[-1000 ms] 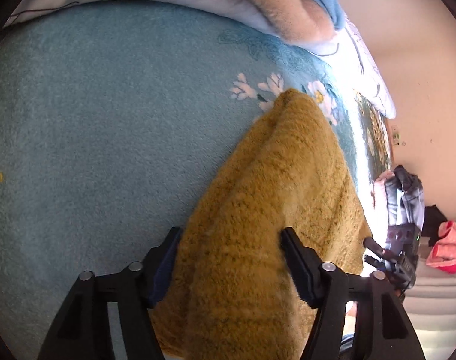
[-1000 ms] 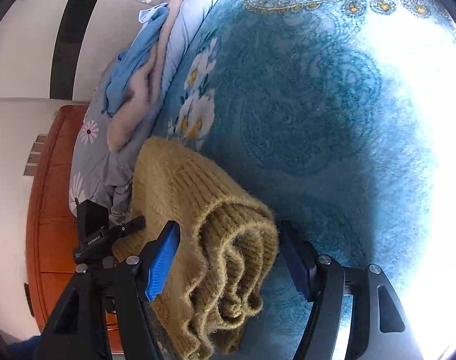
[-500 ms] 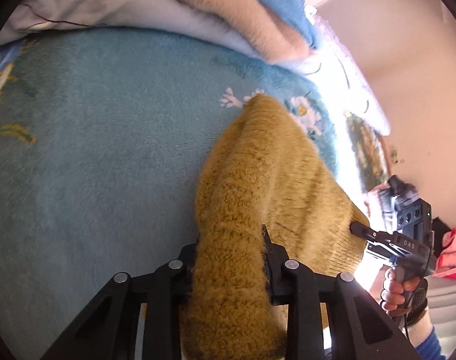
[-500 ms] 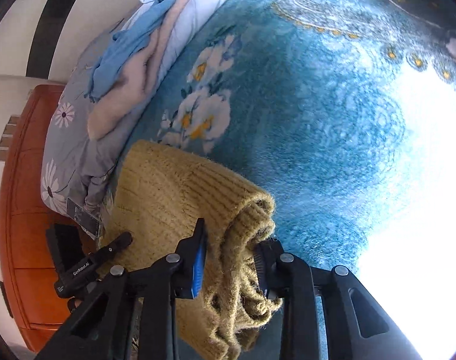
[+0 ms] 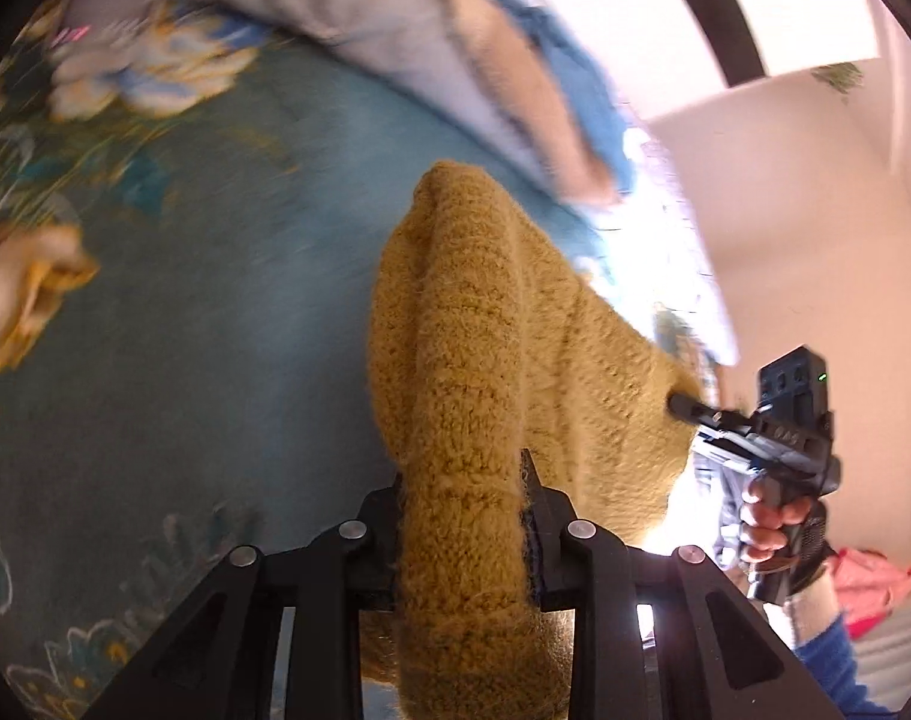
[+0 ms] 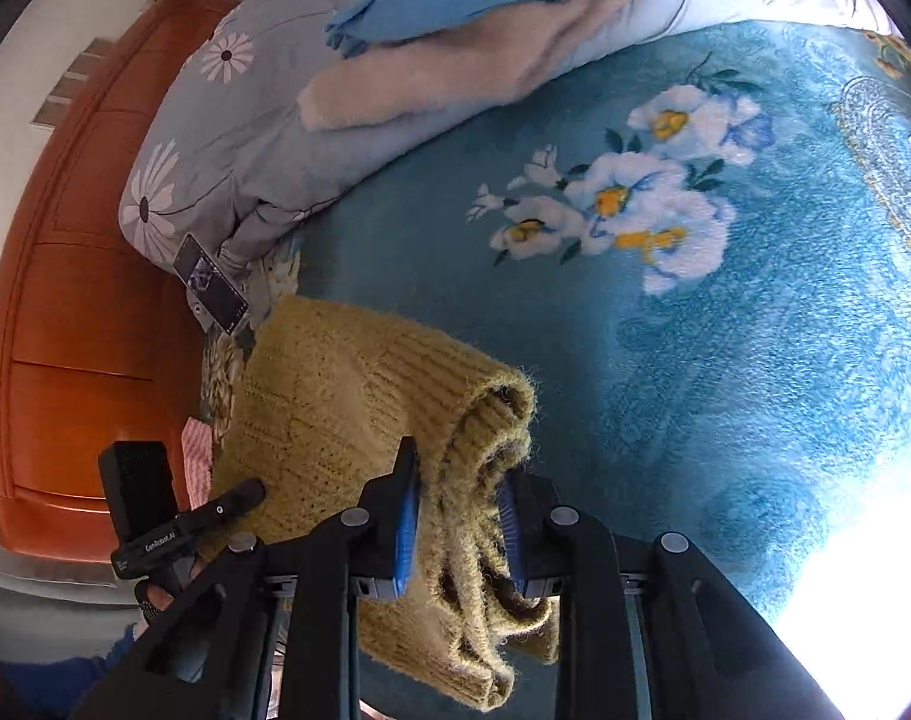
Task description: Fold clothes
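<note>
In the left wrist view the left gripper (image 5: 464, 516) is clamping a thick fold of the mustard knitted sweater (image 5: 473, 360), the wool bunching between the two black fingers and spilling below them toward the camera. Ahead of the jaws the sweater is running as a long ridge up and away over the teal floral blanket (image 5: 173, 330), its far end pointing toward the heap of grey, beige and blue bedding at the top. To the right of this gripper the sweater is spreading into a broad sheet that is reaching the right gripper (image 5: 686, 408), held in a hand (image 5: 767, 519). A second ago these fingers were standing wide apart on either side of the wool, with the sweater lying flat on the blanket; now it is hanging raised between the two tools. In the right wrist view the right gripper (image 6: 458, 525) is closing on the ribbed, layered end of the sweater (image 6: 347, 402), which is sitting pinched between the blue pads (image 6: 406, 531) and drooping beneath them. From here the sweater is stretching leftward to the left gripper (image 6: 245, 495), its long axis running across between the two tools. Earlier these pads were well apart around that end.
</note>
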